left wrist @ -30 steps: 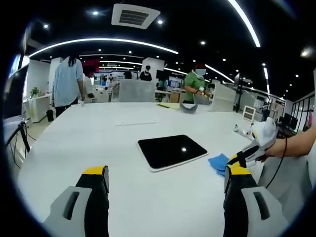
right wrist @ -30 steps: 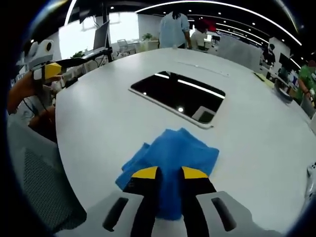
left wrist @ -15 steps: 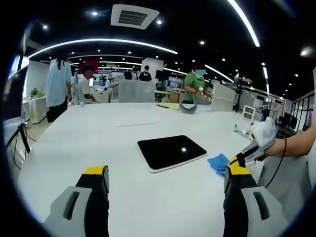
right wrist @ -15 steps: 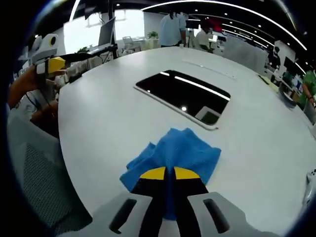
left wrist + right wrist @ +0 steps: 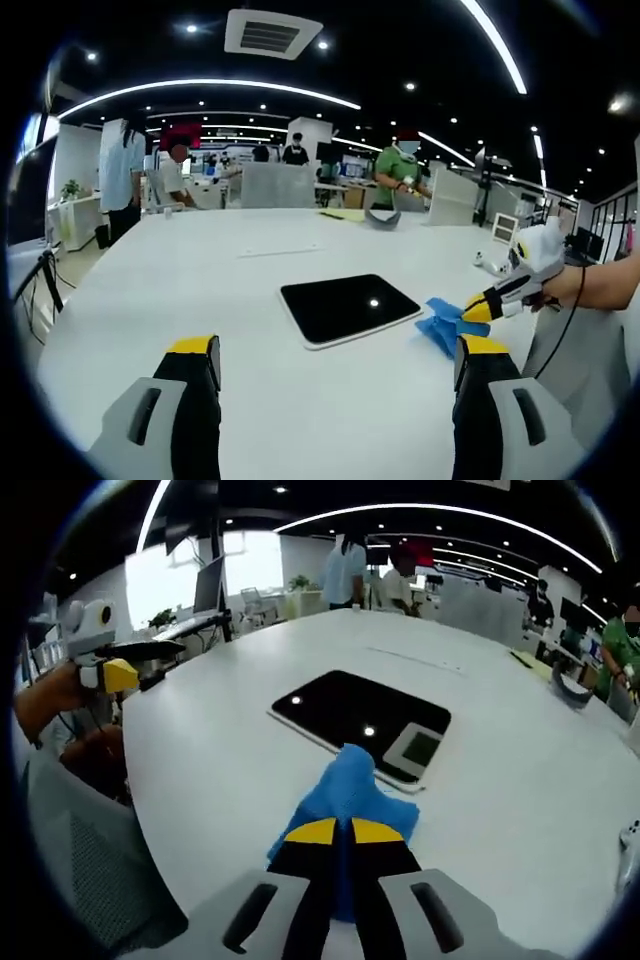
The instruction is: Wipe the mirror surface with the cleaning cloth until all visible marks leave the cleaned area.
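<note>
With our right gripper (image 5: 334, 832) we are pinching the crumpled blue cleaning cloth (image 5: 345, 786) at frame bottom, just below the dark rectangular white-framed mirror (image 5: 360, 718) lying at centre; our left gripper (image 5: 335, 362) is hovering with jaws spread

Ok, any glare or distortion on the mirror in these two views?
Left gripper view: the mirror reads almost black with one small bright ceiling-light spot; fisheye bends the white table edge. Right gripper view: two light spots on the mirror; the blue cleaning cloth, pinched in the right gripper, covers its near edge.
</note>
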Motion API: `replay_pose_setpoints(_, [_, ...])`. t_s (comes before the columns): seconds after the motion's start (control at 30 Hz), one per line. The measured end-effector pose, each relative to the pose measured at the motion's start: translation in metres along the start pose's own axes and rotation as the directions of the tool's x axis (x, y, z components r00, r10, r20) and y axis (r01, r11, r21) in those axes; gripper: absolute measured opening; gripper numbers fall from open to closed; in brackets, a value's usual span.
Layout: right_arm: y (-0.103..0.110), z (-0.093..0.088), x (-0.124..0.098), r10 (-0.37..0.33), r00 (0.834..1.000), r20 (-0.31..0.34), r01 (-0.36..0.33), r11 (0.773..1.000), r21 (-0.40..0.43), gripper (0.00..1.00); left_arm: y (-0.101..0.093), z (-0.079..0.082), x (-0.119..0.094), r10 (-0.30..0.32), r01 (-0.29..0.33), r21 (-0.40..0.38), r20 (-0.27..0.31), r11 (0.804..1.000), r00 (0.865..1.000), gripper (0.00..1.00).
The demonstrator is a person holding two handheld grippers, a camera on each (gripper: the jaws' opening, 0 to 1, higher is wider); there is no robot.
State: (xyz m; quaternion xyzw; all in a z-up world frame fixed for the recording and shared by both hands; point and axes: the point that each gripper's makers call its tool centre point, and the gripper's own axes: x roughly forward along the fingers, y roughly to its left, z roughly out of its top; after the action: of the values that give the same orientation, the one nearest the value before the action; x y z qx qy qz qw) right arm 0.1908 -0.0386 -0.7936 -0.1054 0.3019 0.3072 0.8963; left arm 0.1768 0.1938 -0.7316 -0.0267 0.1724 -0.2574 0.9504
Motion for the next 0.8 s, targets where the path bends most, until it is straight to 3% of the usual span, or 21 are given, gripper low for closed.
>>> replay_pose_setpoints(0.2, [0.0,0.03,-0.001,0.002,0.998,0.065,-0.002,1.0,-0.006,0.0,0.001,0.001,0.0,0.001,-0.001,0.0,0.0,1.0,1.0,0.98])
replay_pose_setpoints(0.43, [-0.003,0.042,-0.001,0.007,0.996,0.092,-0.008,1.0,0.009,0.0,0.002,0.0,0.001,0.003,-0.003,-0.004,0.001,1.0,1.0,0.98])
replay_pose_setpoints(0.53, [-0.001,0.03,0.002,0.017,0.998,0.056,-0.017,1.0,-0.004,0.0,0.003,-0.002,0.001,0.005,-0.005,-0.008,-0.002,1.0,1.0,0.98])
replay_pose_setpoints(0.7, [-0.002,-0.004,0.014,0.016,0.999,-0.038,-0.016,1.0,-0.012,0.0,0.002,-0.003,0.001,0.003,-0.003,-0.011,-0.003,1.0,1.0,0.98])
replay_pose_setpoints(0.8, [-0.003,-0.012,0.019,0.018,0.998,-0.058,-0.018,1.0,-0.004,0.0,0.003,-0.003,0.002,0.004,-0.004,-0.01,-0.005,1.0,1.0,0.98])
